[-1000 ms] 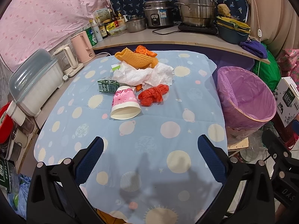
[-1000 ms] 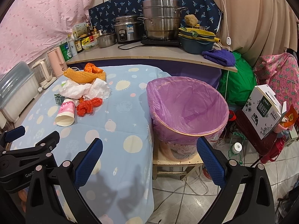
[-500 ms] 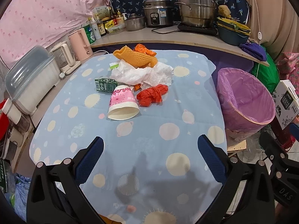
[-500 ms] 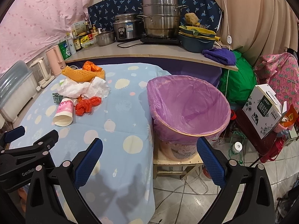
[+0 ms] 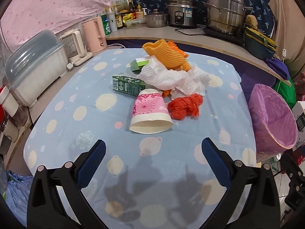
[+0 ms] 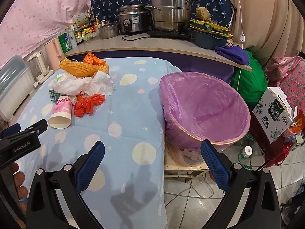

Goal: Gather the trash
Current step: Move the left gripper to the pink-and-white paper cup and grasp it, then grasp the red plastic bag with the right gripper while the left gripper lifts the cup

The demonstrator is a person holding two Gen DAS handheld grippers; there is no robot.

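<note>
A pile of trash lies on the blue spotted tablecloth (image 5: 89, 114): a tipped pink paper cup (image 5: 150, 112), a crumpled red bag (image 5: 185, 106), white paper towel (image 5: 175, 80), an orange foam net (image 5: 167, 56), a green carton (image 5: 127, 85). The pile also shows in the right wrist view, with the cup (image 6: 61, 112) at its near end. My left gripper (image 5: 152, 150) is open and empty, just short of the cup. My right gripper (image 6: 151, 150) is open and empty, over the table's right edge beside the purple-lined bin (image 6: 205, 110).
The bin (image 5: 272, 118) stands off the table's right edge on a low wooden stand. A white appliance (image 5: 32, 70), kettles and bottles line the left side. A counter with pots (image 6: 169, 9) runs along the back. A printed box (image 6: 274, 112) sits right of the bin.
The left gripper has moved forward toward the trash pile; the cup is now closer to it. The right gripper has shifted slightly. Both stay open.
</note>
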